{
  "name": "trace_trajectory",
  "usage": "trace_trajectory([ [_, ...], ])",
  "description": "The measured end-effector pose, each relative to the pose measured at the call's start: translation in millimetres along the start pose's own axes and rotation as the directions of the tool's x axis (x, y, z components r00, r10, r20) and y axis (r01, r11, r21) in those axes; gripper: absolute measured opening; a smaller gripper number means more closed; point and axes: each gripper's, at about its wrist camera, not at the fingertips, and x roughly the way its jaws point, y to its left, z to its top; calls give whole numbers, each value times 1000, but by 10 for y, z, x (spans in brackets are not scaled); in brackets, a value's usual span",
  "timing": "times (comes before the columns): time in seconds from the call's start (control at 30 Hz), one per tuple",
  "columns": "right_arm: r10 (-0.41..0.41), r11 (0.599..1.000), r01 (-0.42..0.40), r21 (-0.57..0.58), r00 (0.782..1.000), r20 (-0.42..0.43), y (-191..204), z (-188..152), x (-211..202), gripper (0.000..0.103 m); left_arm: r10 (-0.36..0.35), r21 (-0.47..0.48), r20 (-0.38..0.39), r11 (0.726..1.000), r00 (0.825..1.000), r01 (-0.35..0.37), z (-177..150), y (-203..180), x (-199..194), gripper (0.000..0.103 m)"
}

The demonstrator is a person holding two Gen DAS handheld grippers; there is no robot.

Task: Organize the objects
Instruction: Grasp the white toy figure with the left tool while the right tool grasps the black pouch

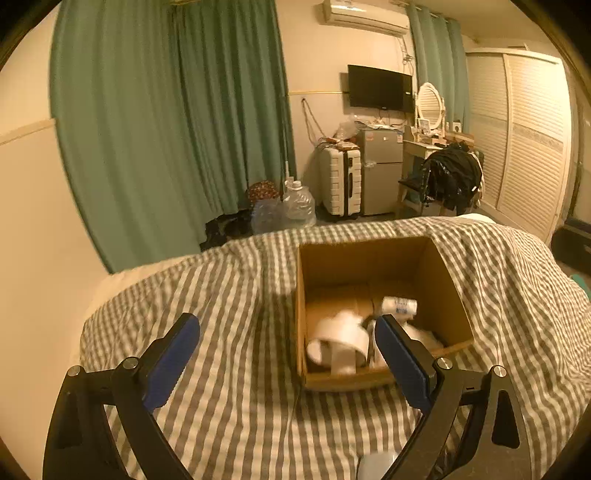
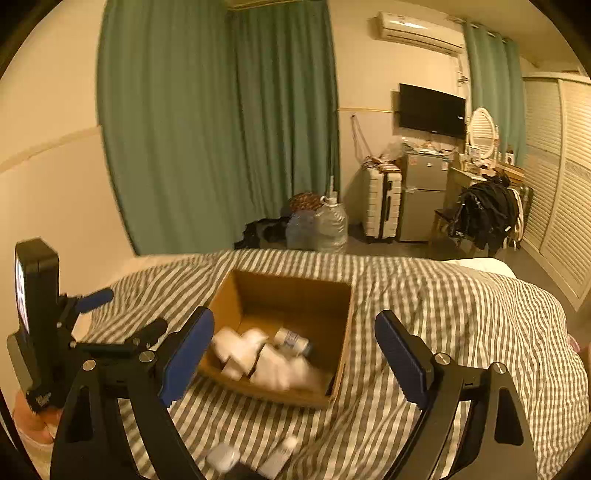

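Jaws spread wide on both grippers, nothing held between them. Left gripper [image 1: 286, 325] hovering over the gingham bed cover [image 1: 229, 280], its right blue pad [image 1: 400, 363] overlapping the near right corner of the open cardboard box [image 1: 448, 288] in the left wrist view. Right gripper [image 2: 295, 325] poised above the same box [image 2: 345, 332], the box seen between its two blue pads. Left gripper also visible at the left edge of the right wrist view, body [image 2: 37, 314] upright, beside the box.

Inside the box: a jumble of white items, blurred, among them a strip-like white roll or band [image 1: 341, 341] near the front left and a small white bottle with a printed label [image 1: 399, 305] lying on its side toward the back right. Same bottle [image 2: 293, 341] lying tilted among white bundles [image 2: 258, 356] in the right wrist view. Exact nature of the white bundles hard to tell.

Outside the box, on the cover close to the camera: a small pale rounded object [image 2: 223, 458] and a slim white item [image 2: 279, 458] beside it, both blurred.

Beyond the bed: green curtains [image 1: 166, 129], large clear water jugs [image 1: 297, 205] on the floor, a white suitcase [image 1: 341, 181] next to a small grey fridge [image 1: 382, 171], a wall-mounted television [image 1: 380, 88], an air conditioner [image 1: 364, 16] above, a chair draped in dark clothing [image 1: 452, 177], louvred wardrobe doors [image 1: 532, 140] to the right.
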Motion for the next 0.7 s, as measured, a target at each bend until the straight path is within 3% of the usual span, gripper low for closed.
trace_trajectory([
  [0.3, -15, 1000, 12, -28, 994, -109, 202, -801, -52, 89, 39, -51, -74, 998, 996, -43, -750, -65, -89, 98],
  [0.47, 30, 997, -13, 71, 971, -239, 132, -1363, 189, 89, 29, -56, -128, 998, 991, -36, -1111, -142, -32, 98],
  [0.7, -43, 995, 69, 75, 952, -304, 24, -1606, 329, 89, -5, 15, -177, 1000, 984, 8, -1411, -409, -21, 98],
])
